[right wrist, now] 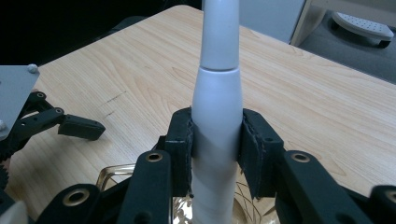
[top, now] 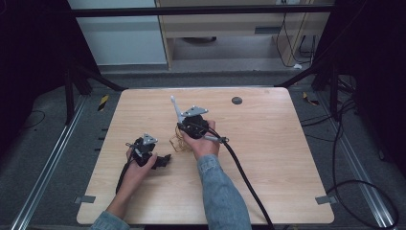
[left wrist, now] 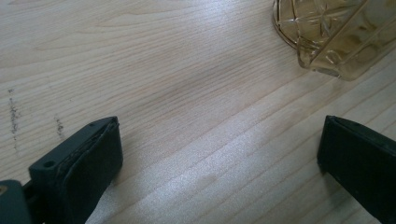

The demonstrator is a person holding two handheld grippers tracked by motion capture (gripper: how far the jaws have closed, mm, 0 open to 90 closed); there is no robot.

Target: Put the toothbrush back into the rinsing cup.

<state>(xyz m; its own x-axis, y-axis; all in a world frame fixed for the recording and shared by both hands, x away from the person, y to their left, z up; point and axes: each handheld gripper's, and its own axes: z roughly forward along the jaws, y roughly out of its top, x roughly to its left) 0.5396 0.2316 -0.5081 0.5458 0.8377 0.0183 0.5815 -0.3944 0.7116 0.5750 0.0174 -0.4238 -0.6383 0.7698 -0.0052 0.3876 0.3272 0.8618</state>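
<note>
Two grippers work over the pale wooden counter (top: 268, 158), each in one of the person's hands. The right gripper (right wrist: 217, 140) has its jaws pressed tight against both sides of a white, tapering handle (right wrist: 217, 93), which stands nearly upright between the black pads; in the high view that same handle (top: 175, 108) rises and leans a little to the left above the right gripper (top: 189, 123), near the middle of the counter. Beneath those jaws sits an amber cut-glass dish (right wrist: 109, 176) with a faceted pattern, and the lower end of the handle goes down toward it, though whether it touches the glass is hard to tell from where the pads block the sight. From above, the amber cut-glass dish (top: 178, 143) shows just left of the right hand (top: 203, 143). The left gripper (top: 163, 160) rests low on the counter, a little to the left of the dish and apart from it, held by the left hand (top: 136, 165). Its jaws stand wide apart with only bare wood between them, and the dish (left wrist: 331, 37) lies beyond their right-hand pad. A small dark disc (top: 236, 100) lies near the far edge.
</note>
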